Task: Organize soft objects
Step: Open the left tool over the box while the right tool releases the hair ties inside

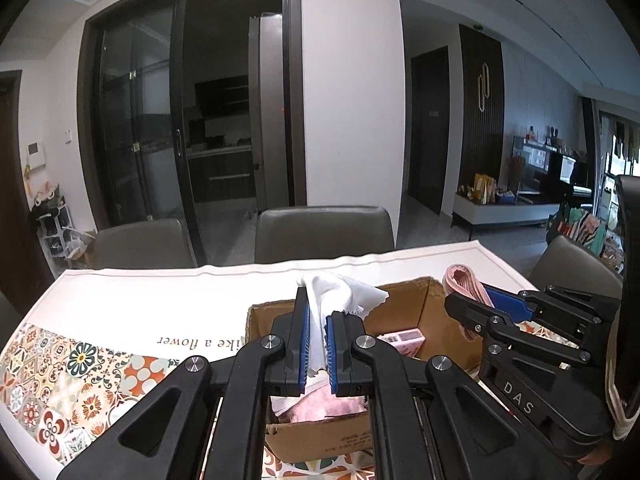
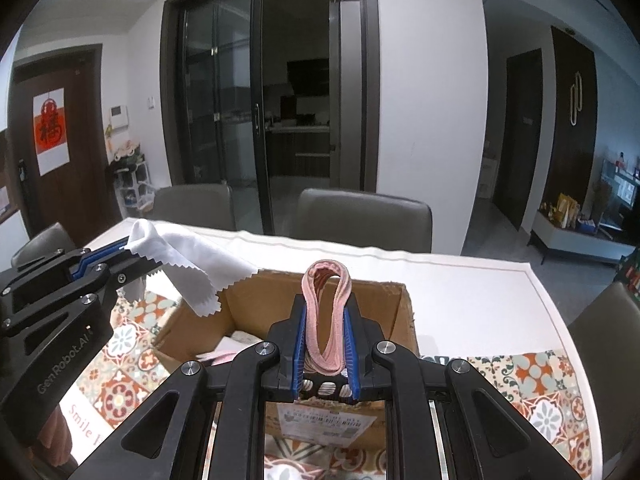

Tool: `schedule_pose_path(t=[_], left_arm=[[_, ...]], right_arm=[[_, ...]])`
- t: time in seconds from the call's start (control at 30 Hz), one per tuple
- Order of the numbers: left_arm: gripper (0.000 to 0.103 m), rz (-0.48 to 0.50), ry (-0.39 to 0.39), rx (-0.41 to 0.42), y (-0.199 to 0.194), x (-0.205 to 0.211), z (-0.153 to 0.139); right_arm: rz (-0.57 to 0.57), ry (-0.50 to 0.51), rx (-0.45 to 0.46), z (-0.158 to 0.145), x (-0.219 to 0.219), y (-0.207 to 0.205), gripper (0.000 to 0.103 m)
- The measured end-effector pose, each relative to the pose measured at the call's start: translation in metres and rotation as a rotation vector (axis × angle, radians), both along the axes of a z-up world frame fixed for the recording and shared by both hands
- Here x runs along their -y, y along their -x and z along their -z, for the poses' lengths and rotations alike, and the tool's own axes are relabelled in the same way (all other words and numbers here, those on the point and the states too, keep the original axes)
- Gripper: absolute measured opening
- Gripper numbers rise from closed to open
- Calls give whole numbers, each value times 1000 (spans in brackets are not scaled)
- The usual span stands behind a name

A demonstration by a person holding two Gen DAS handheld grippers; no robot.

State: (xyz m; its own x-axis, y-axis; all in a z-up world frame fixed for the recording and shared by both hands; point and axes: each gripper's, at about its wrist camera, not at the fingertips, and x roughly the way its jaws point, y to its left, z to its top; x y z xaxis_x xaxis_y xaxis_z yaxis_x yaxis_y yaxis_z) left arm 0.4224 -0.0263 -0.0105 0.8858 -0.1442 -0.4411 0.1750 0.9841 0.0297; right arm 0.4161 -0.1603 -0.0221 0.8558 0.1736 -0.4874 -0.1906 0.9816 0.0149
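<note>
Left view only: pink stuff low in the cardboard box (image 1: 404, 304). Left hand-held gripper (image 1: 318, 344) pinches a zigzag-edged white cloth (image 1: 340, 296); right hand-held gripper (image 2: 325, 350) pinches a ribbed pink loop (image 2: 326, 312).

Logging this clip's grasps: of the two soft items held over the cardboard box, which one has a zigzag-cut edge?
The thin white cloth in the left tool. Its edge is pinked; the looped pink fabric band in the right tool has smooth edges.
</note>
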Motion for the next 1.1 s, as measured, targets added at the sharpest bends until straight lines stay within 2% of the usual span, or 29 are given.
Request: schedule_pose_path(t=[0.37,0.43,0.5,0.53,0.57,0.67,0.77,0.8,0.87,1.0,1.1], left_arm=[[11,3,-8,-94,-33,2,29],[17,5,-11,-106,-37,3,32],[24,2,-9,-111,-39,3,34],[24,2,-9,-113,-39,3,35],[25,2,-11,-114,-39,3,36],[38,-4,-11,-119,-40,3,37],[44,-12,-12,-114,-36,3,36],[52,-14,-8,-115,-35,3,34],[61,-10,-5,-121,-34,3,33],[67,-40,-42,-137,-34,5,32],[73,-32,-31,-165,-35,2,33]], right_arm=[[-4,24,-76,29,-2,-34,19],[-9,17,-95,33,-2,-39,20],[-11,7,-112,37,0,-43,31],[-12,3,-120,38,0,-46,40],[-11,-3,-121,39,1,-47,42],[-4,3,-123,42,3,-49,42],[10,7,-125,41,4,-48,42],[14,6,-124,41,5,-48,43],[25,4,-121,38,6,-44,47],[40,6,-103,32,7,-35,49],[52,17,-92,26,7,-29,49]])
